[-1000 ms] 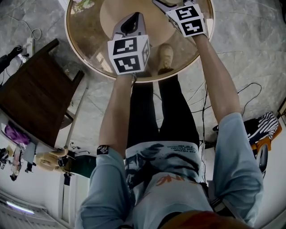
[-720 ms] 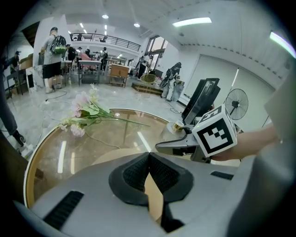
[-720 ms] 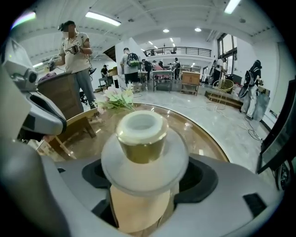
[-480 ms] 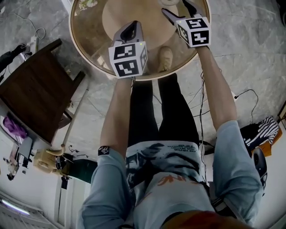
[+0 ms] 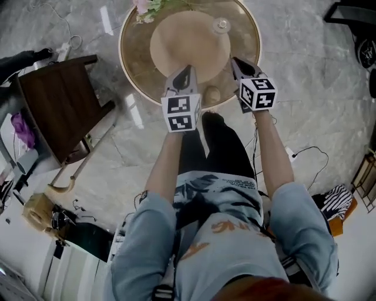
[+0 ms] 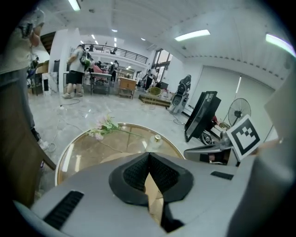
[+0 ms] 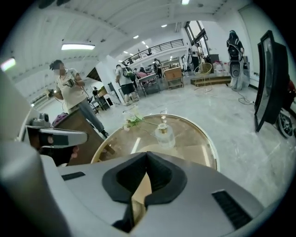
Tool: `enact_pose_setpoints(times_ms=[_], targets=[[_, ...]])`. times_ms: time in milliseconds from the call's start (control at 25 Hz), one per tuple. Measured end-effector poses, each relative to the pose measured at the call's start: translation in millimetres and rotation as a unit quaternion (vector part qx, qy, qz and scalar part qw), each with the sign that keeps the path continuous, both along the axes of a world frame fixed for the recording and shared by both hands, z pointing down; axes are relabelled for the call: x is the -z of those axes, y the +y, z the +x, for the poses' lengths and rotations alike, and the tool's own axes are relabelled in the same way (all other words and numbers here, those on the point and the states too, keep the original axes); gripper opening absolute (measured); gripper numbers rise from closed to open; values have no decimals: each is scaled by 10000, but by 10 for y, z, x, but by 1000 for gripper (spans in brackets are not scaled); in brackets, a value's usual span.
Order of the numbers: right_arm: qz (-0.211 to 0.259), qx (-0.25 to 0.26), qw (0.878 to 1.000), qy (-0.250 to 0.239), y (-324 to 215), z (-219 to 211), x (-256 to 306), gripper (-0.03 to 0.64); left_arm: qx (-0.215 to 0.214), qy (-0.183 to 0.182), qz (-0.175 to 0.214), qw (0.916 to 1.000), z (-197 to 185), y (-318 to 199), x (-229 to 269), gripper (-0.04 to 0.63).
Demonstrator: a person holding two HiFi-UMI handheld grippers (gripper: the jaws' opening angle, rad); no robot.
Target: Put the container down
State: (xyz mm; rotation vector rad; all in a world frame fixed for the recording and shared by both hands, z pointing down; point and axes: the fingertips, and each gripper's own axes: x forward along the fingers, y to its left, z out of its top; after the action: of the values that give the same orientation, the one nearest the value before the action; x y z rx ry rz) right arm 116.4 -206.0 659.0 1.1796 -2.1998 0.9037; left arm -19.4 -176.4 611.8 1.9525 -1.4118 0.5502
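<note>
Head view: the round glass desk (image 5: 134,59) stands on the marble floor (image 5: 305,70) in front of my feet, with a tan round base showing through the glass. A dark wooden chair (image 5: 59,97) stands to its left, apart from it.

I hold 2 tools side by side over the near part of the desk, apart from each other, both pointing forward and down. My left tool (image 5: 187,70) is clenched. In the left gripper view its 2 black pads meet at the tips with nothing between them. My right tool (image 5: 235,61) is clenched too. Its jaws have just been closing, and the right gripper view shows them meeting on nothing.

A spray of pink flowers (image 5: 147,6) lies at the far left rim of the desk.

The container (image 5: 221,24), a small clear glass bottle with a gold cap, stands upright on the far side of the desk. It is right of the flowers and well apart from both tools, and neither tool holds it.
</note>
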Motion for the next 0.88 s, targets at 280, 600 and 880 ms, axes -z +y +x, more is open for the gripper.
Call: enact_pose_setpoints(times_ms=[280, 600, 880], targets=[[247, 18, 9923, -1212, 189, -300, 1162, 11, 1367, 543, 351, 9885, -352, 71, 972, 26], [1434, -98, 9789, -1453, -127, -254, 2633, 11, 2057, 400, 1091, 9717, -671, 46, 2111, 26], [2575, -1, 9596, -1137, -384, -409, 3729, 11, 1492, 52, 2165, 9648, -612, -238, 3138, 26]])
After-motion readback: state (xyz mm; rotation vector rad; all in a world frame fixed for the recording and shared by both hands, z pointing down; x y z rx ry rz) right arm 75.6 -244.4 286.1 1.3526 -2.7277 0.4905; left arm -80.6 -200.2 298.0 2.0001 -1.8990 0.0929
